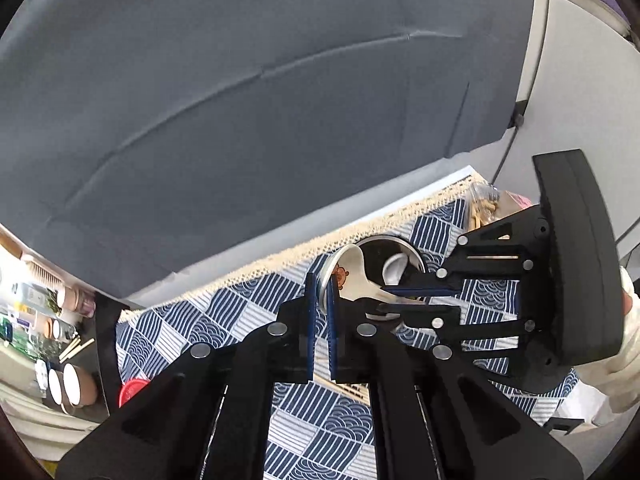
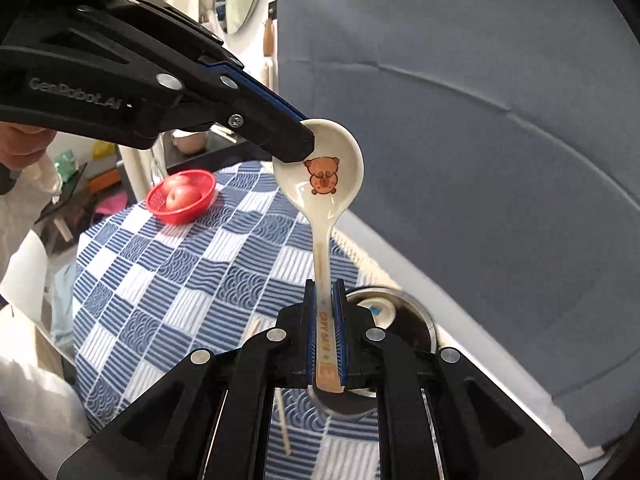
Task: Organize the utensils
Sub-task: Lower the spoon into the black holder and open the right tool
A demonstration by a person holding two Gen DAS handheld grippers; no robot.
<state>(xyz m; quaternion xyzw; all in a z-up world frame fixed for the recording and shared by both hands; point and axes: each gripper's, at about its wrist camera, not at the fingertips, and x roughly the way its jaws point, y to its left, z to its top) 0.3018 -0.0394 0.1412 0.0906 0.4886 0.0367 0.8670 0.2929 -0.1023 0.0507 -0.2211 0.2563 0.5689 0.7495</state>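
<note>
A cream ceramic spoon (image 2: pixel 336 152) with an orange bear print hangs in the air above the blue-and-white checked tablecloth (image 2: pixel 168 264). My right gripper (image 2: pixel 326 292) is shut on its handle. My left gripper (image 2: pixel 306 142) comes in from the upper left and is shut on the rim of the spoon's bowl. In the left wrist view the left gripper (image 1: pixel 321 280) pinches the edge of the spoon (image 1: pixel 354 268), while the right gripper (image 1: pixel 380 302) holds the handle from the right. Below stands a metal cup (image 2: pixel 416 316) with another white spoon (image 1: pixel 396 270) inside.
A red basket (image 2: pixel 160 210) with apples sits at the far left of the cloth. Loose chopsticks (image 2: pixel 284 428) lie on the cloth below the grippers. A clear bag of wooden sticks (image 1: pixel 484 208) lies behind the metal cup (image 1: pixel 372 246). A grey panel (image 1: pixel 240 100) stands behind the table.
</note>
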